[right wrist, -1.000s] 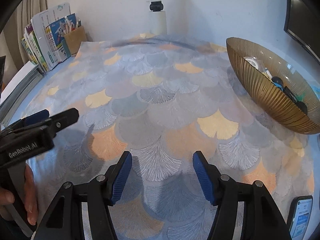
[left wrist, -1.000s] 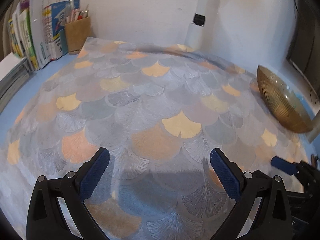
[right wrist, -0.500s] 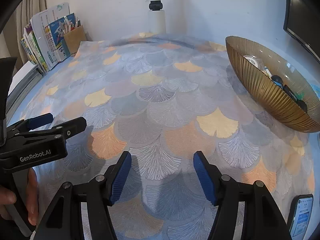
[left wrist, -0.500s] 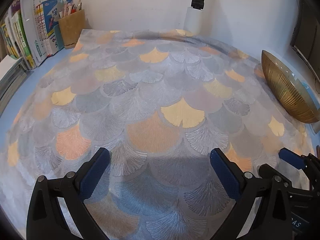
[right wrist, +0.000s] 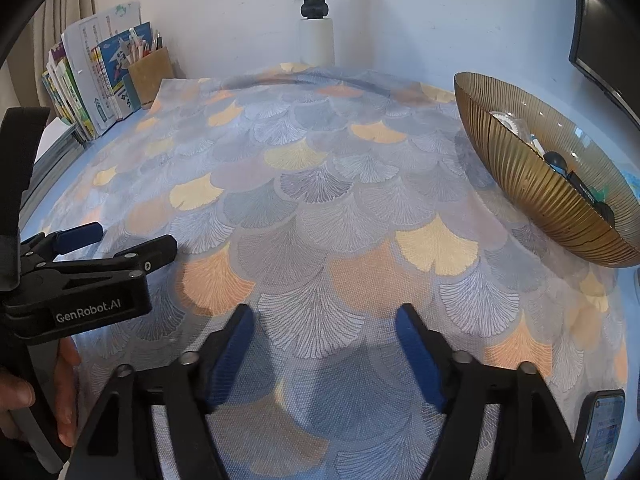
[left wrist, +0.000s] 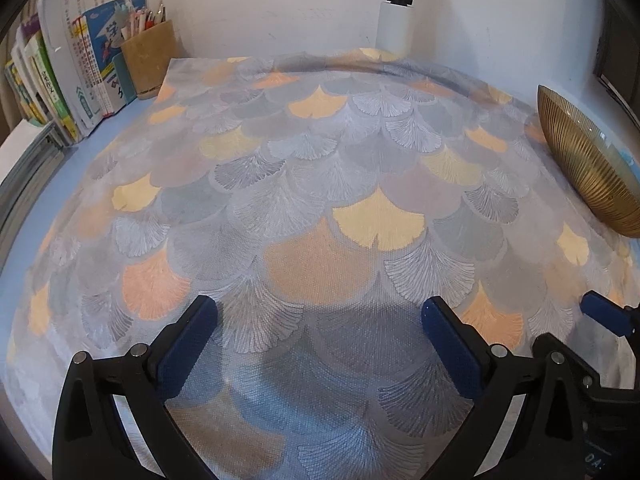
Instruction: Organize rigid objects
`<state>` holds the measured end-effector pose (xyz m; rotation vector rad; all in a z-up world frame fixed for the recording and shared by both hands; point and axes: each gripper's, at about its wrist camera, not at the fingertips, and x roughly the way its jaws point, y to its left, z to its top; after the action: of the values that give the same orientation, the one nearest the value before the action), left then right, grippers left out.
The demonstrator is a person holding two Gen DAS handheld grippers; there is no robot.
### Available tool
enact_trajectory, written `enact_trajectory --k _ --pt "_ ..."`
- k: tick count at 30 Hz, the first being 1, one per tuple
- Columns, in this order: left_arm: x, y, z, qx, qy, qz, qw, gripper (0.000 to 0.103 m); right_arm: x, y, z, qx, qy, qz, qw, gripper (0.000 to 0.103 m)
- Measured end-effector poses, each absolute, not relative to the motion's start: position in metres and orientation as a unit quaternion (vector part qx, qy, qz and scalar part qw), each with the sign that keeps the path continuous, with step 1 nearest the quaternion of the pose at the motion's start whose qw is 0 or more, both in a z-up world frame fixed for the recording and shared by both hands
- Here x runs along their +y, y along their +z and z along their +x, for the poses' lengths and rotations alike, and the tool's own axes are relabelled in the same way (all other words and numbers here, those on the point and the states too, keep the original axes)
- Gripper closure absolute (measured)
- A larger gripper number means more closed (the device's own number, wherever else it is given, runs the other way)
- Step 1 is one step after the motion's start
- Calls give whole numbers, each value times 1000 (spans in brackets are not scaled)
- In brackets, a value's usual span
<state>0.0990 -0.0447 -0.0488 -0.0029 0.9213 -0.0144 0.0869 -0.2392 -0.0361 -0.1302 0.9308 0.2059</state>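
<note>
A ribbed gold bowl stands at the right of the fan-patterned mat and holds several small objects, among them a white round thing and dark pieces. The bowl also shows in the left wrist view at the right edge. My left gripper is open and empty above the mat's near part. My right gripper is open and empty too. The left gripper also shows in the right wrist view at the left, held by a hand.
Books and leaflets and a brown pen holder stand at the back left. A white post rises at the back wall. A phone lies at the near right. A dark monitor hangs at the right.
Both grippers have drifted slightly back and up over the mat; the left gripper has risen higher in the right wrist view. Jaws unchanged.
</note>
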Motion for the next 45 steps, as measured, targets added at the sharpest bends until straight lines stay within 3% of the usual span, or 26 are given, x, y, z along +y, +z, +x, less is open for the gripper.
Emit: enact_trajectory --k 7,9,18,21,45 --pt "-43 -49 100 444 -8 -1 896 0 -239 -37 87 447 100 -66 887 27" --pt "-43 -49 99 444 -6 -1 896 0 -240 -38 88 450 97 -63 886 21" --pt "-44 -49 98 443 -5 -1 896 0 -240 -41 94 458 95 -70 881 11" --pt "-44 -48 99 444 -5 -1 896 0 -238 -44 96 468 89 -77 876 0" --pt "-44 -50 100 443 -9 -1 896 0 -240 -44 86 450 93 -81 885 0"
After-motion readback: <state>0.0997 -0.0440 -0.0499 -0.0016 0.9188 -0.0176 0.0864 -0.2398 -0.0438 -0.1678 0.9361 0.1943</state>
